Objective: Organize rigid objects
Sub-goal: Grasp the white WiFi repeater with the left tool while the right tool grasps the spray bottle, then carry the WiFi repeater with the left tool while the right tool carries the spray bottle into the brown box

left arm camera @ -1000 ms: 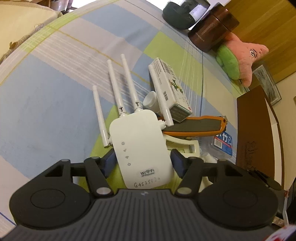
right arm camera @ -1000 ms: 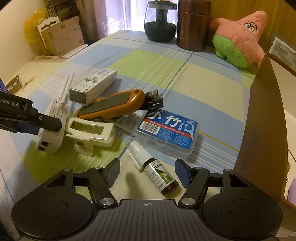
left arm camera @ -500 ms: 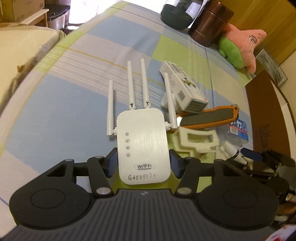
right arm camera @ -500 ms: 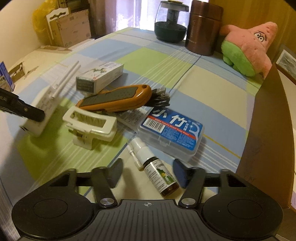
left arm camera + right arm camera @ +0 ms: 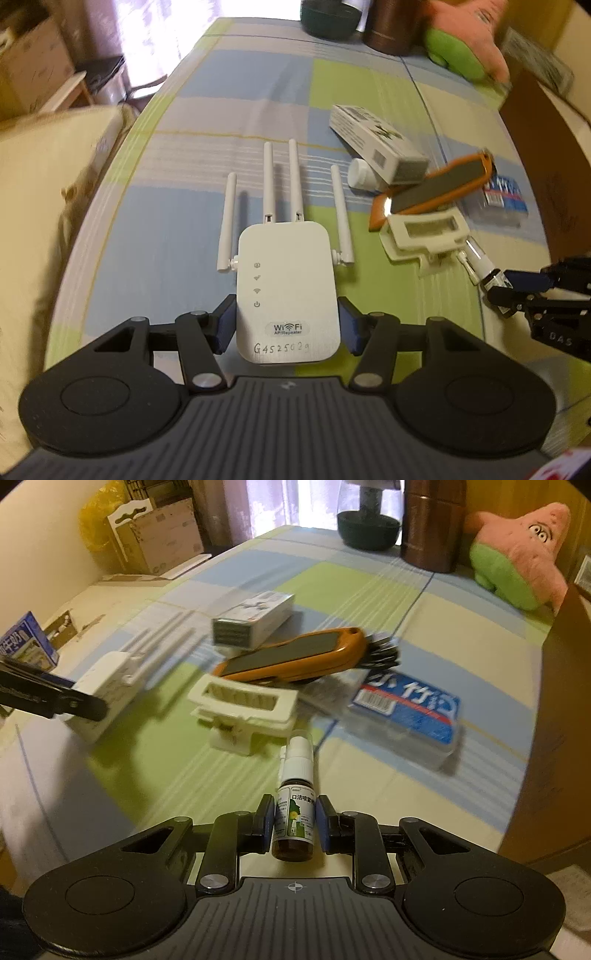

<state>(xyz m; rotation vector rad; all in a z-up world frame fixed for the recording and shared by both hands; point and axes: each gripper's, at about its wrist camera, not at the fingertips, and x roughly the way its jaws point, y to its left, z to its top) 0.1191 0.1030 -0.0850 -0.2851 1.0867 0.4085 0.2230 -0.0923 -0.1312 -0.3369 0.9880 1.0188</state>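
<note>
A white WiFi repeater (image 5: 284,291) with several antennas lies lengthwise between my left gripper's pads, and my left gripper (image 5: 287,325) is shut on its lower sides just above the checked tablecloth. From the right wrist view the repeater (image 5: 107,679) shows at the left with a left finger across it. A small brown spray bottle (image 5: 297,775) with a white nozzle and green label sits between the pads of my right gripper (image 5: 295,823). Those jaws are closing and the blue pads touch the bottle's sides. In the left wrist view my right gripper (image 5: 517,284) shows at the right edge.
Behind the bottle lie a cream plastic clip (image 5: 243,705), an orange utility knife (image 5: 295,653), a white carton (image 5: 255,616) and a blue floss box (image 5: 406,709). A brown cardboard wall (image 5: 554,720) stands at the right. A plush star (image 5: 524,550), a brown canister (image 5: 432,520) and a dark pot (image 5: 367,528) line the far edge.
My left gripper closed on the repeater and rolled, swinging it away from the pile. My right gripper's jaws narrowed from wide apart to the bottle's sides, and the bottle now lies in line with them.
</note>
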